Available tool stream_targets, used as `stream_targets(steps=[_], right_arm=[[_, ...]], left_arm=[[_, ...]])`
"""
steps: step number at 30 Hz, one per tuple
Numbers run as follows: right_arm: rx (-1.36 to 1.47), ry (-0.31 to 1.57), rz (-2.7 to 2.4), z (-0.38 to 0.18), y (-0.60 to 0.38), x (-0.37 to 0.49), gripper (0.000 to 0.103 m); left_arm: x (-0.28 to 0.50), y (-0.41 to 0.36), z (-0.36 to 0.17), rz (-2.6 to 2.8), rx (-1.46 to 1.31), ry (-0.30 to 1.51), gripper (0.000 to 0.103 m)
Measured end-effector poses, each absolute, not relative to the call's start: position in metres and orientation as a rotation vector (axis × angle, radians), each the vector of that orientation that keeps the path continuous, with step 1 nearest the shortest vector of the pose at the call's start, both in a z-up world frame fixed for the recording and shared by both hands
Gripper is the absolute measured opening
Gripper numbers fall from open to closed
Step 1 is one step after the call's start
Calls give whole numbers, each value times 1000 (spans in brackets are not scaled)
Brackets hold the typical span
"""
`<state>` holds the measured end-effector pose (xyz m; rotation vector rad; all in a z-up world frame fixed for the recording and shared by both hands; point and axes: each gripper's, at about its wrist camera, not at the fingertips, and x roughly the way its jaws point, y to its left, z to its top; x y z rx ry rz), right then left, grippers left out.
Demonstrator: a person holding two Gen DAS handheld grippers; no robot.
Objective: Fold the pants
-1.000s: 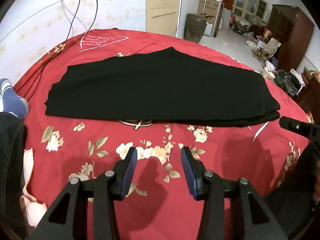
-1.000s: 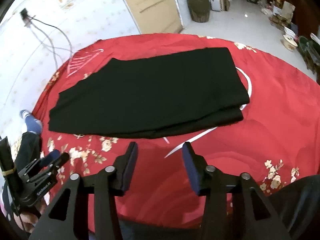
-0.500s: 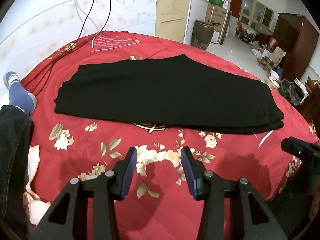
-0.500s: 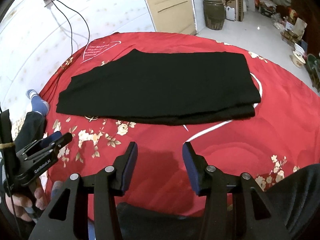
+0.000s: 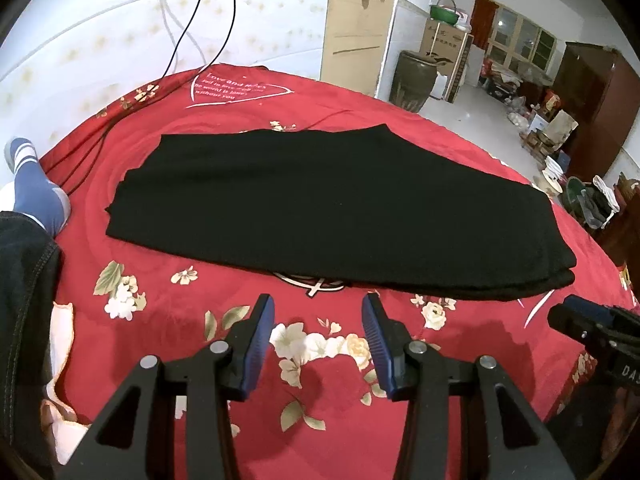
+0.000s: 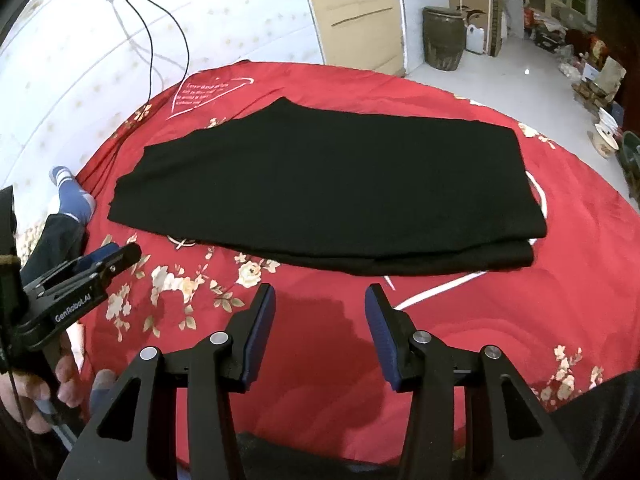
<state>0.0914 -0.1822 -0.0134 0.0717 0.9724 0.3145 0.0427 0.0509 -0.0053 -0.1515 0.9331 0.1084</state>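
Observation:
Black pants (image 5: 332, 204) lie flat and folded lengthwise on a red flowered bedspread (image 5: 328, 364), also seen from the right wrist as the pants (image 6: 332, 188). My left gripper (image 5: 318, 322) hovers open over the bedspread just short of the pants' near edge, nothing between its blue pads. My right gripper (image 6: 320, 312) is likewise open and empty, near the right half of that edge. In the left wrist view the right gripper (image 5: 592, 326) shows at the right border. The right wrist view has the left gripper (image 6: 94, 268) at its left, held by a hand.
A person's leg in dark jeans with a blue sock (image 5: 36, 196) rests at the bed's left side. Black cables (image 5: 200, 28) hang down the white wall onto the bed. Beyond the bed stand a brown jar (image 5: 414, 80), boxes and a dark wardrobe (image 5: 592, 108).
Both views have swung so the pants sit more to the right and farther from the fingers; both grippers rolled slightly. Their jaws kept the same width and the pants did not move.

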Motion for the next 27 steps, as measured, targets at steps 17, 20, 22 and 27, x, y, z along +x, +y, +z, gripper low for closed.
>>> stream_targets(steps=[17,20,22,27], right_arm=[[98,996,354,-21,-177,101,47],[102,994,360,-23,-176,104,47],[109,993,367,-24,-175,106,47],[143,995,386,-27,-176,111,48]], left_arm=[[60,107,-21,236,-279,930,54],[64,126,-24,272,-319,913,57],[67,139,-29,302,-345,911,58],[73,165,-44,380,-397,914,58]])
